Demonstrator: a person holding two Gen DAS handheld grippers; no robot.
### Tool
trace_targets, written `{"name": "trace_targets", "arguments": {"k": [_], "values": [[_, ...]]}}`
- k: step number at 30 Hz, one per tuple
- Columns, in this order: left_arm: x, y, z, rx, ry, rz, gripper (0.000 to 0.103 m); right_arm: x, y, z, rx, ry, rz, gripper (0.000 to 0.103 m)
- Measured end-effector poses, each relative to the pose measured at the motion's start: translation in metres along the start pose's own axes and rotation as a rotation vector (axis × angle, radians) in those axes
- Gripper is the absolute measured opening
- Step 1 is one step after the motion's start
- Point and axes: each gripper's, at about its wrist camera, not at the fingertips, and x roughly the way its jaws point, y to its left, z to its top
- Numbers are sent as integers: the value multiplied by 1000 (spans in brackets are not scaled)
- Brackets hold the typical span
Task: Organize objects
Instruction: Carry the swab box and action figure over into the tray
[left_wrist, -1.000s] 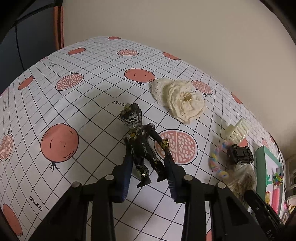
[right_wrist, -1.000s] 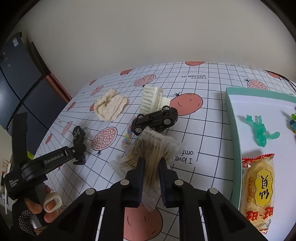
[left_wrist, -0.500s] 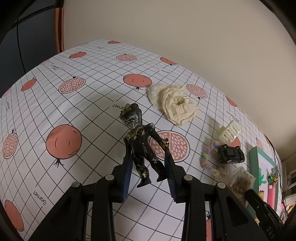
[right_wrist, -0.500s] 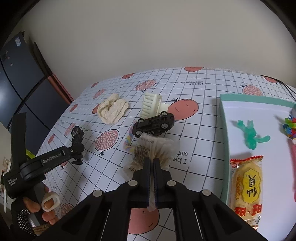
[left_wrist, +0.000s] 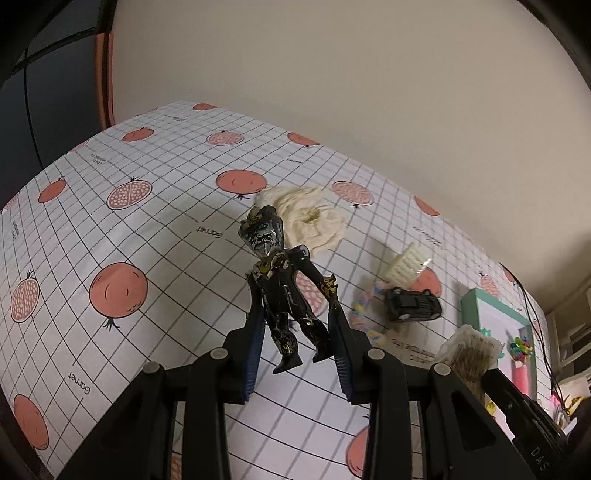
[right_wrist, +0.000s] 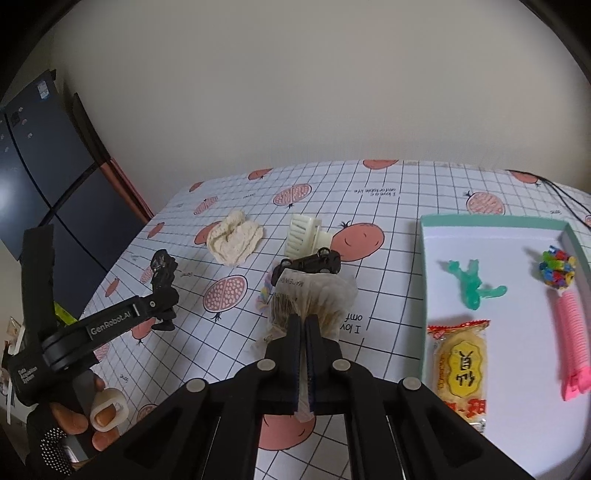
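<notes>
Left tongs (left_wrist: 297, 328) clamp the dark figurine (left_wrist: 286, 291); right tongs (right_wrist: 303, 328) pinch the clear packet (right_wrist: 314, 299) above the surface (right_wrist: 388, 221).

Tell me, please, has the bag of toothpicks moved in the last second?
Yes. The right gripper has lifted the bag of toothpicks; it now covers part of the toy car behind it.
</notes>
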Motion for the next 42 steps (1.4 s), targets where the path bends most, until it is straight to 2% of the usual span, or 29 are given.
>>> {"name": "trace_targets", "arguments": {"k": [15,26,42], "values": [[-22,-43,-11,41,-9,-44,36,-41,-23,2,25,-39,-42,3],[-26,-88,-27,107,-2,-84,36,-66,-67,3,88,-58,-96,3],[-31,-176,-69,252,44,-190,36,-118,-134,-6,179,-96,-197,3]]}}
